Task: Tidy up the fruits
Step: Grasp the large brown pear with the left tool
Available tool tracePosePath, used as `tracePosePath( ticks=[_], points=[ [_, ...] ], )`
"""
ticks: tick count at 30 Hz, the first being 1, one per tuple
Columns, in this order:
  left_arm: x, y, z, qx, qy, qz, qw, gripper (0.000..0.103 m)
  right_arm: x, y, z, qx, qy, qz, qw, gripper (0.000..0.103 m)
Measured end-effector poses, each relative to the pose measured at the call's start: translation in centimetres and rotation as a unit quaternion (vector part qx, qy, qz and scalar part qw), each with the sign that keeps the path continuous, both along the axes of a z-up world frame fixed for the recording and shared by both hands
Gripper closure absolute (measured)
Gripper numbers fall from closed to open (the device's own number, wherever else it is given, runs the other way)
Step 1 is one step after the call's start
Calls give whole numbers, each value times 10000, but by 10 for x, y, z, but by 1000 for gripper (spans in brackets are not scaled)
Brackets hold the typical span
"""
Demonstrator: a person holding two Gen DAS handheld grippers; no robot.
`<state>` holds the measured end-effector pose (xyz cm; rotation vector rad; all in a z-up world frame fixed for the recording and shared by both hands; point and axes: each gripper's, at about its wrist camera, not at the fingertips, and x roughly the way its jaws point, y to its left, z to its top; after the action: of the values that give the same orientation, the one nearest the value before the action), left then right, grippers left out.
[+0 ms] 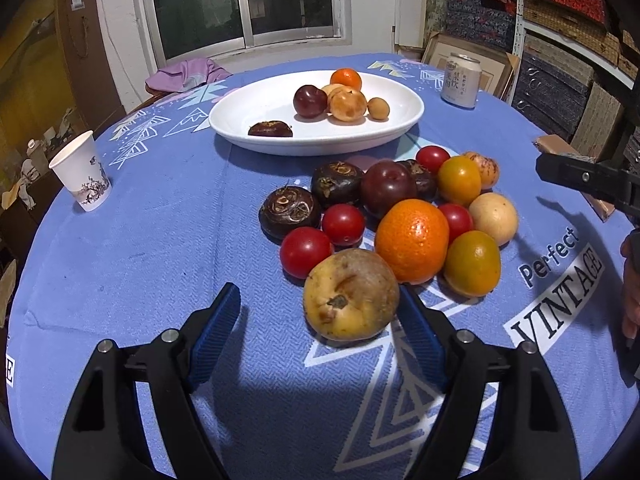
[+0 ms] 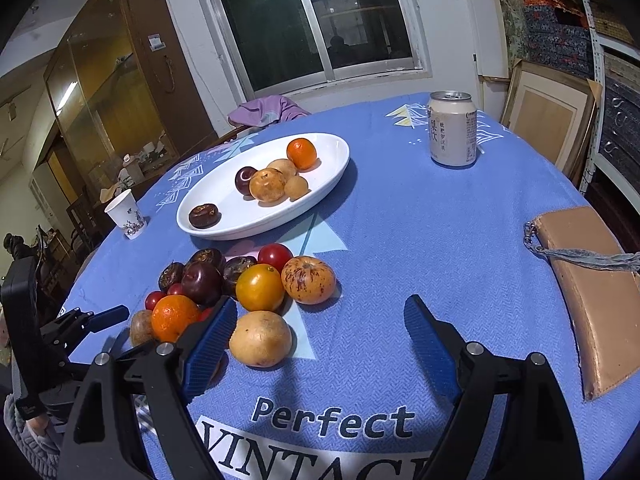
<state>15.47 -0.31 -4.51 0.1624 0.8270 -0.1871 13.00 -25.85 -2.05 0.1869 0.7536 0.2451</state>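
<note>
A loose heap of fruit lies on the blue tablecloth: an orange [image 1: 412, 240], red tomatoes [image 1: 304, 252], dark plums and dark brown knobbly fruits. The white oval plate [image 1: 240, 120] behind it holds a small orange, a plum, tan fruits and one dark piece. In the left wrist view my left gripper [image 1: 318, 292] stands open around a yellow-brown blemished fruit [image 1: 352, 294], which rests against the right pad and well clear of the left pad. My right gripper [image 2: 320, 304] is open over bare cloth, with a pale yellow fruit [image 2: 260, 338] beside its left pad.
A paper cup [image 1: 82, 172] stands at the table's left edge. A drink can [image 2: 452, 128] is at the far right. A tan pouch with a chain [image 2: 592, 288] lies near the right edge. A purple cloth [image 1: 188, 74] hangs over a chair behind the table.
</note>
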Motion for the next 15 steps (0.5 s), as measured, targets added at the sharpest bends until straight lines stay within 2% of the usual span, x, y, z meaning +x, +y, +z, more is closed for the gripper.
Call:
tracePosePath(
  ticks=[6, 9, 12, 15],
  points=[
    [-1, 13, 6, 104, -210, 307, 9993, 24, -1, 0, 0, 4, 0, 1, 10000, 16],
    [0, 27, 12, 5, -316, 550, 9980, 19, -1, 1, 0, 13, -15, 6, 10000, 16],
    [-1, 32, 11, -187, -186, 512, 9983, 19, -2, 3, -1, 11, -22, 39, 10000, 16],
    [-5, 24, 6, -24, -128, 357, 9993, 19, -5, 6, -1, -1, -23, 117, 9999, 16]
  ],
)
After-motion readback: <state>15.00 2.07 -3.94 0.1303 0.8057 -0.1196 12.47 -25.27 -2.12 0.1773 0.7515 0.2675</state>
